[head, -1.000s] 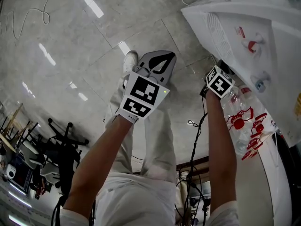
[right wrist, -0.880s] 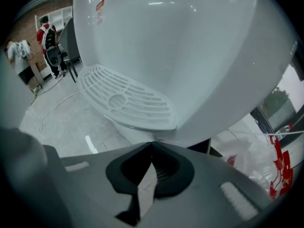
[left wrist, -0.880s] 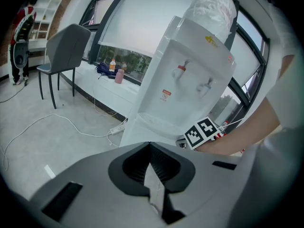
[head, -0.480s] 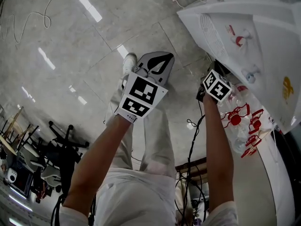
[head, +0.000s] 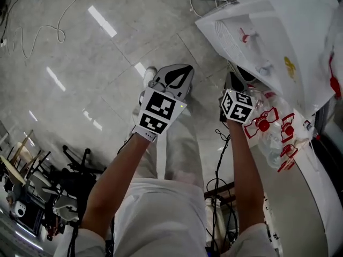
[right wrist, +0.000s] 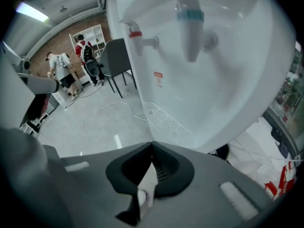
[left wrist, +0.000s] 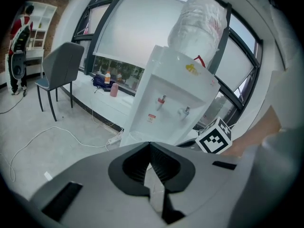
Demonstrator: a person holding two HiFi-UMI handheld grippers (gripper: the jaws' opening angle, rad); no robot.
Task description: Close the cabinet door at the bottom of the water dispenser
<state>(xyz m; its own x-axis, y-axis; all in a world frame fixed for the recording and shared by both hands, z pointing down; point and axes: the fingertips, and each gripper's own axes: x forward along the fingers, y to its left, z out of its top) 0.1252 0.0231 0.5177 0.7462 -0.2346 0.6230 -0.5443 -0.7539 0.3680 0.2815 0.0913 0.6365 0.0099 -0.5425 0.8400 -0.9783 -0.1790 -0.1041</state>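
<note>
In the head view, a loose cable (head: 33,30) lay on the tiled floor (head: 96,58) at far left, with dark chairs (head: 72,167) below it. Right of these we held the left gripper (head: 181,75) above the person's leg, jaws pointing away from the body. The right gripper (head: 233,82) hung beside it, well apart from the left and close to the water dispenser (head: 268,31), which filled the upper right corner. Clear bottles with red print (head: 273,135) lay just right of the right gripper. In the left gripper view, a grey chair (left wrist: 59,70) stood at left. The left gripper (left wrist: 150,144) had its jaws pressed together with nothing between them. Behind it rose the water dispenser (left wrist: 166,103) with its bottle (left wrist: 197,23) on top, and the right gripper's marker cube (left wrist: 213,137) showed at lower right. In the right gripper view, the right gripper (right wrist: 152,144) likewise had its jaws closed tip to tip and empty, just below the dispenser's drip grille (right wrist: 164,120), red tap (right wrist: 135,34) and blue tap (right wrist: 190,15). The gripper bodies hid the dispenser's lower cabinet, so we could not see its door.
</note>
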